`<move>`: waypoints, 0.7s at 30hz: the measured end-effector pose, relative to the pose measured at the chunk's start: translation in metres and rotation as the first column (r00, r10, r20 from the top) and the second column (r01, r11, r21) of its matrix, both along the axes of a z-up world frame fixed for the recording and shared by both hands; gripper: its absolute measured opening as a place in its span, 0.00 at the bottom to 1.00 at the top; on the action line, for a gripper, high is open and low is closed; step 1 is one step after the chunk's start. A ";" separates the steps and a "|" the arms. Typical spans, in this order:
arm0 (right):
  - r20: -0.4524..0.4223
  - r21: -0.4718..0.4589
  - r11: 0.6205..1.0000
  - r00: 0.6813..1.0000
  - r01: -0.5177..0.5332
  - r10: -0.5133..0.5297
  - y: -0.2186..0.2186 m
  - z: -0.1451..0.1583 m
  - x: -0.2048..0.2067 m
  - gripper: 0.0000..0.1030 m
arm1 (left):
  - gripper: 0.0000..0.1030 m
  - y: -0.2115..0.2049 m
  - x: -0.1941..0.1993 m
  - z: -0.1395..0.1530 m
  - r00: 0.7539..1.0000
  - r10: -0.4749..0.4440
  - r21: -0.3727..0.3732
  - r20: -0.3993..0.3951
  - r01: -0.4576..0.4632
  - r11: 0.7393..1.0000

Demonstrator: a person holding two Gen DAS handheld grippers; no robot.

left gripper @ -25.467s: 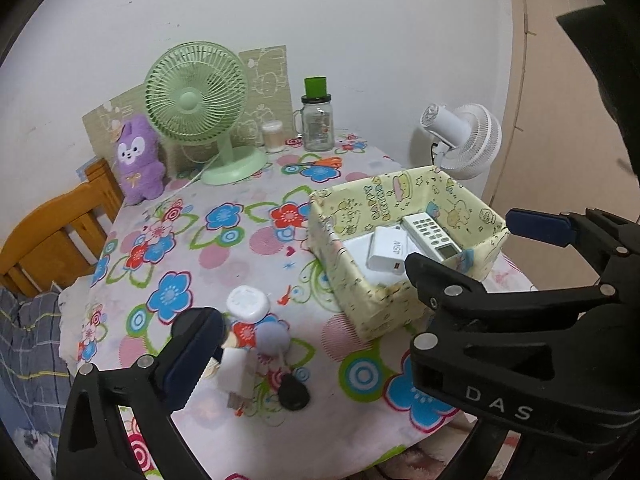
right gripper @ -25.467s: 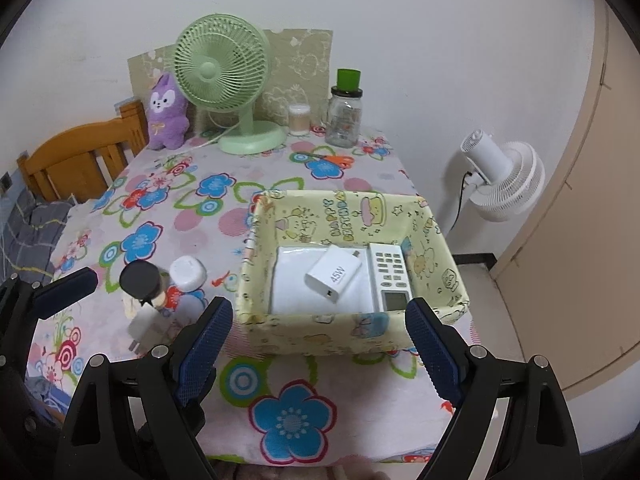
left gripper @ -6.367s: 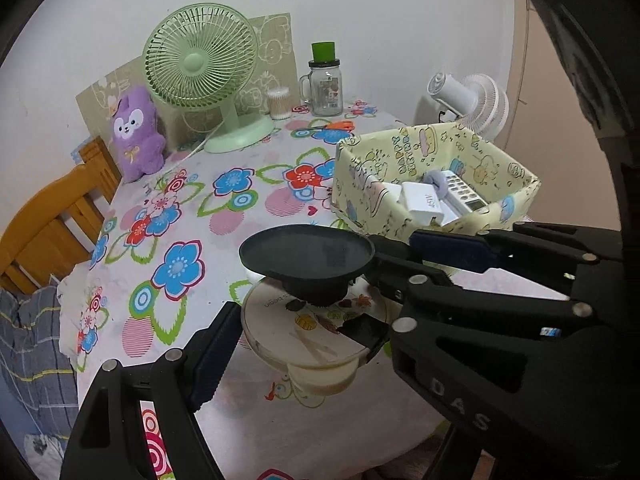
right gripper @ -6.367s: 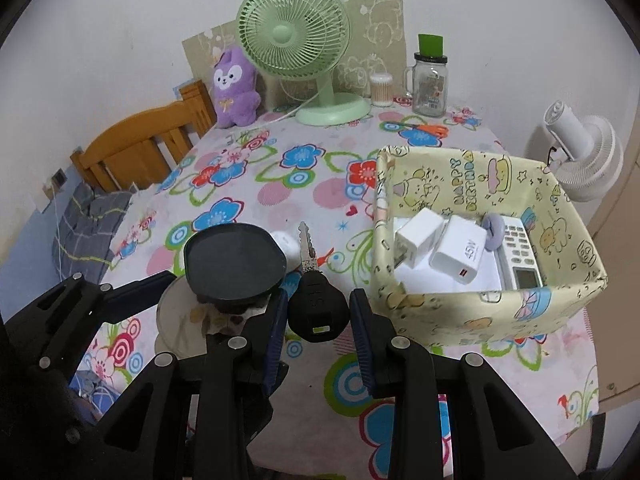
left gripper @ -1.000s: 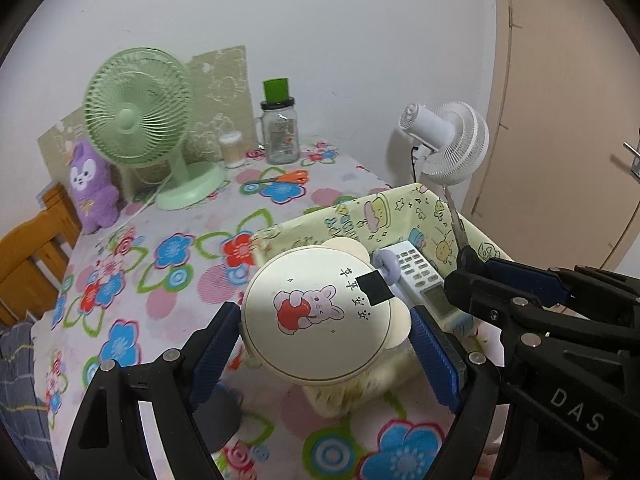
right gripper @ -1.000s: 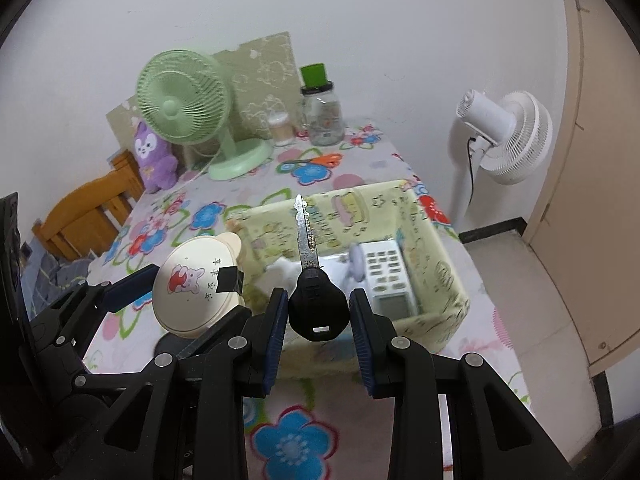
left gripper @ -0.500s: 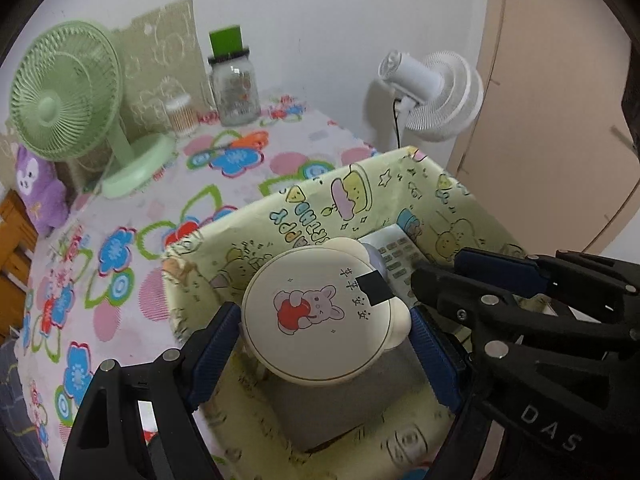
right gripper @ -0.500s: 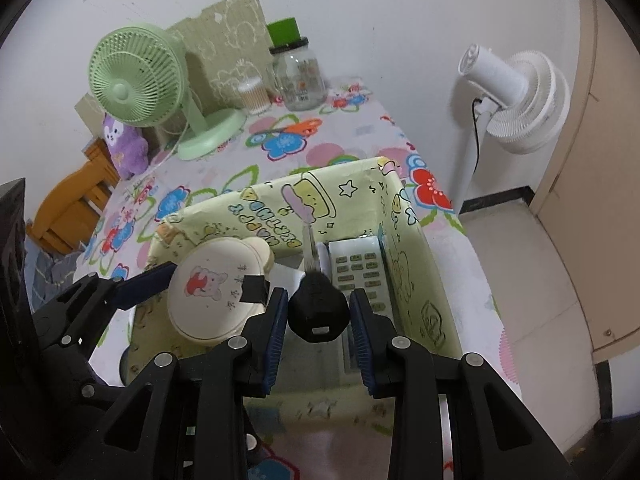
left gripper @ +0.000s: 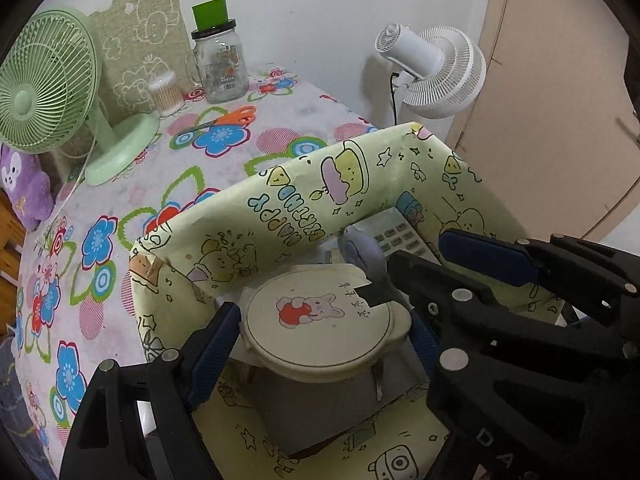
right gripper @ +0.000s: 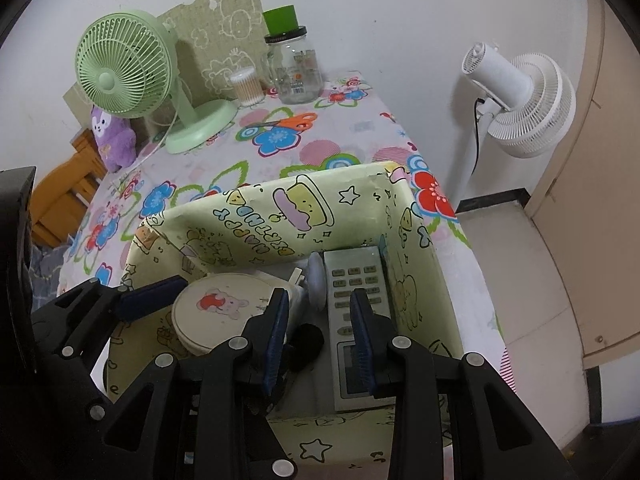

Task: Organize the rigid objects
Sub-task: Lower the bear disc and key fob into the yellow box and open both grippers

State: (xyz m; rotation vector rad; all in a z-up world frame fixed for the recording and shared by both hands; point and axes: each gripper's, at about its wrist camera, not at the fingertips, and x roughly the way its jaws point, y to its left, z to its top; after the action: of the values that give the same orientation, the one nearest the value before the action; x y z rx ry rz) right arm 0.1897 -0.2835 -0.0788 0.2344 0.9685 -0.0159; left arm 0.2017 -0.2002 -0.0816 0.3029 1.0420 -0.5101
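The worktop (right gripper: 352, 132), w/ a flowered cloth, carries a yellow-green cartoon-print box (right gripper: 280, 208) at its near right corner; everything below is placed relative to that box.

Behind the box, toward the wall: green desk fan (right gripper: 128, 68), glass jar w/ green cap (right gripper: 296, 68), orange scissors (right gripper: 288, 122) on the cloth betw. jar and box.

Inside the box, right side: a grey remote (right gripper: 356, 280) lying flat. Left side: a round cream mirror w/ bunny print (left gripper: 320, 320).

Left claw (left gripper: 324, 336) reaches down into the box, spread wide, both blue pads touching the mirror's rim, i.e. pinching it. Mirror sits low in the box; can't tell if it rests on the bottom.

Right claw (right gripper: 318, 320) also dips into the box, over the remote's left edge. Its jaws are narrow and opening. A black key fob (right gripper: 306, 344) lies in the box beside the left pad, not gripped; nothing is pressed betw. the pads.
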 end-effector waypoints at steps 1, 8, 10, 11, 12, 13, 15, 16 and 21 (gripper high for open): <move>-0.001 0.002 1.000 1.000 -0.003 0.003 0.000 0.000 0.000 0.38 | 0.86 0.000 0.001 0.000 1.000 0.002 -0.003 0.001 -0.002 1.000; 0.012 0.018 0.999 0.999 0.041 -0.041 -0.005 0.006 -0.014 0.64 | 0.90 0.000 -0.004 0.004 1.000 0.004 0.000 0.012 -0.004 1.000; 0.015 0.017 0.999 0.999 0.047 -0.048 -0.004 0.008 -0.019 0.66 | 0.90 0.001 -0.008 0.008 1.000 -0.001 -0.005 0.021 0.001 1.000; 0.019 0.017 0.999 0.999 0.050 -0.051 -0.004 0.010 -0.021 0.68 | 0.90 0.003 -0.011 0.011 1.000 0.001 -0.008 0.031 0.000 1.000; 0.022 0.017 0.998 0.998 0.054 -0.054 -0.003 0.012 -0.024 0.69 | 0.90 0.004 -0.014 0.014 0.999 0.001 -0.011 0.041 0.000 1.000; 0.028 0.017 0.998 0.998 0.056 -0.056 -0.002 0.014 -0.027 0.69 | 0.90 0.006 -0.017 0.016 0.999 0.000 -0.014 0.050 0.001 1.000; 0.044 0.016 0.998 0.998 0.054 -0.054 0.001 0.020 -0.033 0.71 | 0.90 0.011 -0.023 0.021 0.998 0.003 -0.020 0.067 -0.001 1.000; 0.051 0.014 0.999 0.997 0.052 -0.053 0.003 0.022 -0.036 0.71 | 0.90 0.014 -0.027 0.025 0.997 0.005 -0.023 0.077 -0.004 1.000; 0.081 0.009 0.999 0.996 0.038 -0.038 0.017 0.031 -0.050 0.74 | 0.90 0.030 -0.042 0.035 0.994 0.026 -0.036 0.109 -0.022 0.999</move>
State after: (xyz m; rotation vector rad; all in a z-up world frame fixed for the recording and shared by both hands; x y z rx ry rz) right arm 0.1393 -0.2662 -0.0478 0.2582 0.8836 -0.0377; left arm 0.1599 -0.1703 -0.0464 0.2839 0.9286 -0.4848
